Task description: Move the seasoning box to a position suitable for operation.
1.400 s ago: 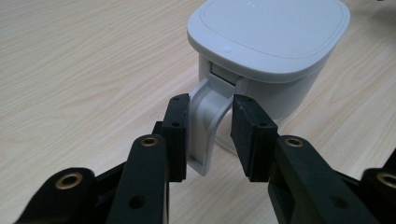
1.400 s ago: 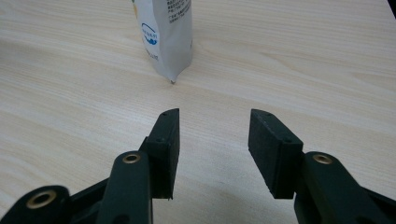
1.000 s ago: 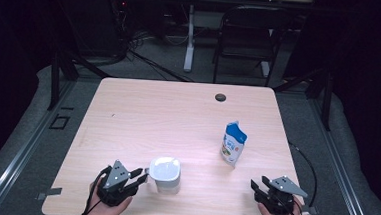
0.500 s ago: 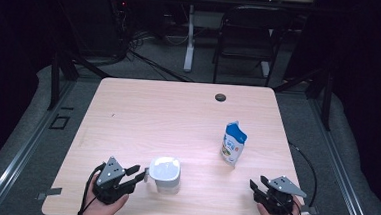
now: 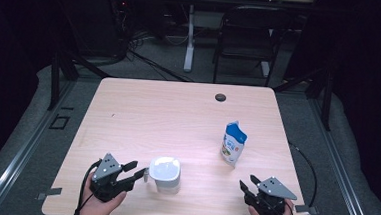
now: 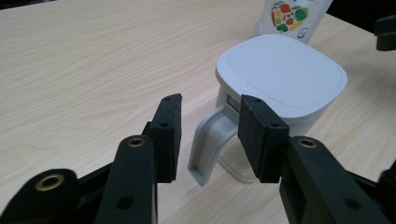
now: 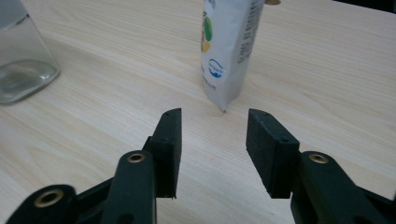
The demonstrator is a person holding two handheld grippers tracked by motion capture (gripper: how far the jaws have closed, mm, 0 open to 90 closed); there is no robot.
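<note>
Left hand-held gripper [image 6: 209, 135], jaws just opened wide, straddles the jug handle [image 6: 208, 142] unclamped; next, probably withdraw.

room: dark | floor [image 5: 145, 69]: grey | chair [image 5: 248, 36]: black, behind table [image 5: 178, 107]

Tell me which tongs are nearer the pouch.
Right. The right tongs sit open just in front of the pouch; the left tongs are across the table, at the jug's handle.
</note>
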